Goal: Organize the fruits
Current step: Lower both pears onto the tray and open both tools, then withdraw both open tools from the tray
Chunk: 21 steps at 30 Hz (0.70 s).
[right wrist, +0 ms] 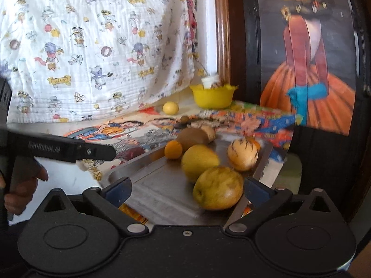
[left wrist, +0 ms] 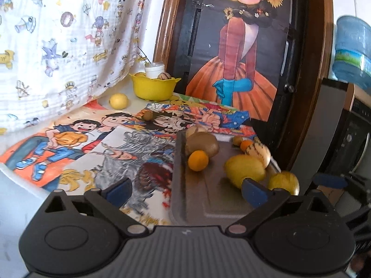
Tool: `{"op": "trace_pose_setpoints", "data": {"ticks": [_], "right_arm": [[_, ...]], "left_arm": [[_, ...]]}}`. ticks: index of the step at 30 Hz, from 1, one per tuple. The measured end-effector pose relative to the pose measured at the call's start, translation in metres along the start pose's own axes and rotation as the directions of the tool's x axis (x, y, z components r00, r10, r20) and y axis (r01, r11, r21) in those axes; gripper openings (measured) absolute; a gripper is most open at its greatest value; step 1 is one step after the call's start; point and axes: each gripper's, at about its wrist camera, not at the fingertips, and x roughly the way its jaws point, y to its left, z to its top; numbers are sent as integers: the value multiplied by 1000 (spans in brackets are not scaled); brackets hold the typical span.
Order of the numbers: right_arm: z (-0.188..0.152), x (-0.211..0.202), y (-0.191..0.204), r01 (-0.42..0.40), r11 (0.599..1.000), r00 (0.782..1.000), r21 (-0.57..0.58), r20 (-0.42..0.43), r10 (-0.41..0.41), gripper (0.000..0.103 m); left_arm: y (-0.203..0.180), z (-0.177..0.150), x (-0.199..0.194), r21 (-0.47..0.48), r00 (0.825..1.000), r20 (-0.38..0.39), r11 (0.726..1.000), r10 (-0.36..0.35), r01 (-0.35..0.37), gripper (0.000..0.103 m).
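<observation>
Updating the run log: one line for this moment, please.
left gripper: open, empty | right gripper: open, empty | metal tray: fruits on it | yellow bowl: far end | lemon: loose beside bowl

A white cloth (left wrist: 69,41) printed with small cartoon figures hangs across the background from nine to twelve o'clock, its lower edge draped onto the bench (left wrist: 14,185). A strip of white wall (left wrist: 160,23) shows beside it. At one o'clock stands a dark door (left wrist: 199,53) in a brown wooden frame (left wrist: 167,27), carrying a poster (left wrist: 241,53) of a girl in an orange skirt and blue gloves. At three o'clock a blue water bottle (left wrist: 352,48) sits on what may be a dispenser, though the edge is blurred. Bright comic-style drawings (left wrist: 69,143) cover the white bench. Daylight falls softly from the left.
</observation>
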Motion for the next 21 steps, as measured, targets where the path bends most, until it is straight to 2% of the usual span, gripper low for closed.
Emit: {"op": "trace_pose_setpoints", "data": {"ticks": [3, 9, 17, 21], "right_arm": [[0, -1, -2, -11, 998, 998, 64, -65, 15, 102], [-2, -4, 5, 24, 998, 989, 60, -148, -15, 102], [-5, 2, 15, 32, 998, 967, 45, -255, -20, 102], [-4, 2, 19, 21, 998, 960, 52, -281, -6, 102]], "left_arm": [[1, -7, -7, 45, 1000, -25, 999, 10, -9, 103], [3, -22, -17, 75, 997, -78, 997, 19, -14, 103], [11, -29, -29, 52, 992, -112, 997, 63, -57, 103], [16, -28, -34, 32, 989, -118, 996, 86, -82, 103]]}}
